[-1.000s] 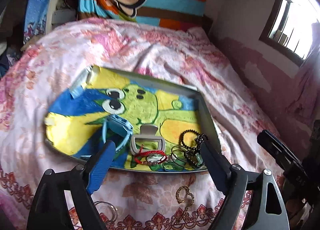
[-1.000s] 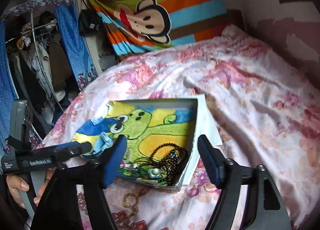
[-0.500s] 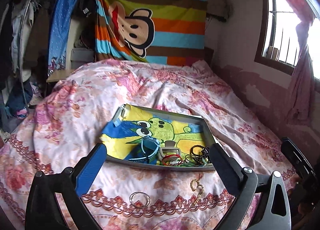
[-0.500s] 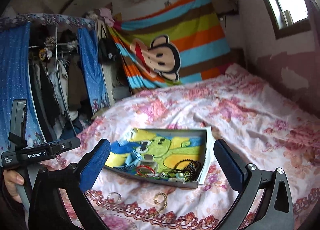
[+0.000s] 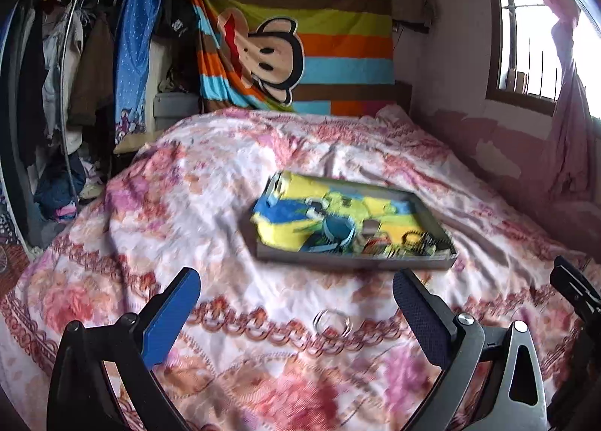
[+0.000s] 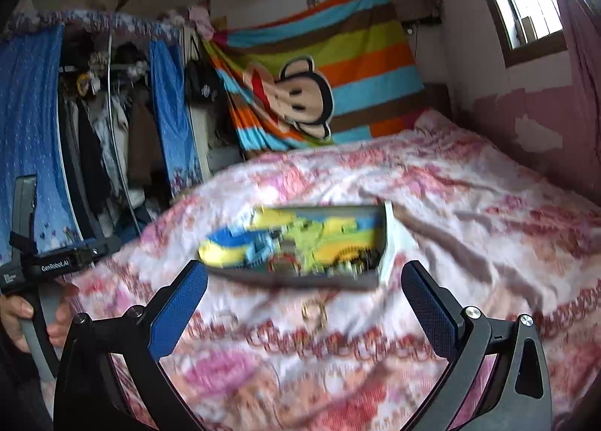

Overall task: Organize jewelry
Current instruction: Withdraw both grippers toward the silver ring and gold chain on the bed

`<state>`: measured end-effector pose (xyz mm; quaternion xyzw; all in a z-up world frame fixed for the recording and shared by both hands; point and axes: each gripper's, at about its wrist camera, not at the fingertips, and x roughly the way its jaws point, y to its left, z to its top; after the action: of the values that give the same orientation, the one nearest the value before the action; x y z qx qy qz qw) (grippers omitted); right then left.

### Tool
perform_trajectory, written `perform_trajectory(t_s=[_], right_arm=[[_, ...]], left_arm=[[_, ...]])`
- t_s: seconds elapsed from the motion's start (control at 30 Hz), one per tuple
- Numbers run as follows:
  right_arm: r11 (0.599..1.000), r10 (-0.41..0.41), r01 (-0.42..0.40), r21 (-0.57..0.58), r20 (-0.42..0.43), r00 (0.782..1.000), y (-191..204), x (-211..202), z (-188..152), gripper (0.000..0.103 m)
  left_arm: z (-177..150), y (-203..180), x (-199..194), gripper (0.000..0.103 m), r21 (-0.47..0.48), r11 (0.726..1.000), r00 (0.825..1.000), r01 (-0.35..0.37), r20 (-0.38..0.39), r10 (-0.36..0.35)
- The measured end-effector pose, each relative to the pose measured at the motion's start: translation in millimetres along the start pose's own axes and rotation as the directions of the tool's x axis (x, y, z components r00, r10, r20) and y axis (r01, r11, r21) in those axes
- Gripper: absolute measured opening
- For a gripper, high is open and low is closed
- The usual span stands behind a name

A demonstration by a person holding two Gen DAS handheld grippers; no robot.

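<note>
Two grippers hang over the near edge of the bed, both with jaws spread wide and nothing between them — in each case the jaws have just been opening. The left gripper (image 5: 296, 297) points slightly downward across the floral bedspread (image 5: 157, 213); just beyond its fingertips, a little right of its centre line, lies a pair of silver rings (image 5: 332, 320) flat on the cloth. The right gripper (image 6: 304, 292) frames a small gold chain bracelet (image 6: 314, 312) lying loose on the bedspread almost dead ahead, between its fingertips in the view but lower and untouched. At the left edge of the right wrist view, the person's hand (image 6: 17, 318) grips the left tool's handle.

Further out sits the tray (image 5: 357, 262) with a cartoon-print lining, its long side running across the view; a cluster of jewelry (image 5: 394, 241) — a blue band, dark beads and other blurred pieces — is heaped along its near side. Both loose pieces lie short of the tray, so each seems best taken by the gripper facing it and carried forward. Beyond hangs a striped monkey blanket (image 5: 300, 40).
</note>
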<state>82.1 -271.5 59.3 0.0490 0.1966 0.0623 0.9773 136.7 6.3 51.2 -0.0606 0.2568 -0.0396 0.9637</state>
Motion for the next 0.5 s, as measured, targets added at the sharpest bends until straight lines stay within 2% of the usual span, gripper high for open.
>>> perform_trajectory(t_s=[0.1,0.23,0.43,0.5], right_arm=[[1.000,-0.008,0.007,-0.016,-0.083,0.997,-1.8,19.7,-11.8,0.101],[1.000,-0.015,0.010,-0.027,-0.204,0.979,-4.7,53.0,-28.9,0.101],[0.999,-0.010,-0.001,-0.032,-0.353,0.935,-11.5,90.7,-48.8,0.101],[0.996,-0.005,-0.028,-0.084,-0.376,0.926,-8.0,102.9,-47.8,0.101]], left_arm=[[-21.9,12.6,18.4,0.103,-0.001,1.000,0.996,0.020,-0.083,-0.020],[-41.4,17.2,38.4,0.103,0.000,0.998,0.984,0.062,-0.170,-0.061],[-44.2,6.5,68.9,0.103,0.033,0.992,0.954,0.125,-0.278,-0.111],[-43.5,1.2,86.4,0.103,0.037,0.987,0.934,0.155,-0.332,-0.134]])
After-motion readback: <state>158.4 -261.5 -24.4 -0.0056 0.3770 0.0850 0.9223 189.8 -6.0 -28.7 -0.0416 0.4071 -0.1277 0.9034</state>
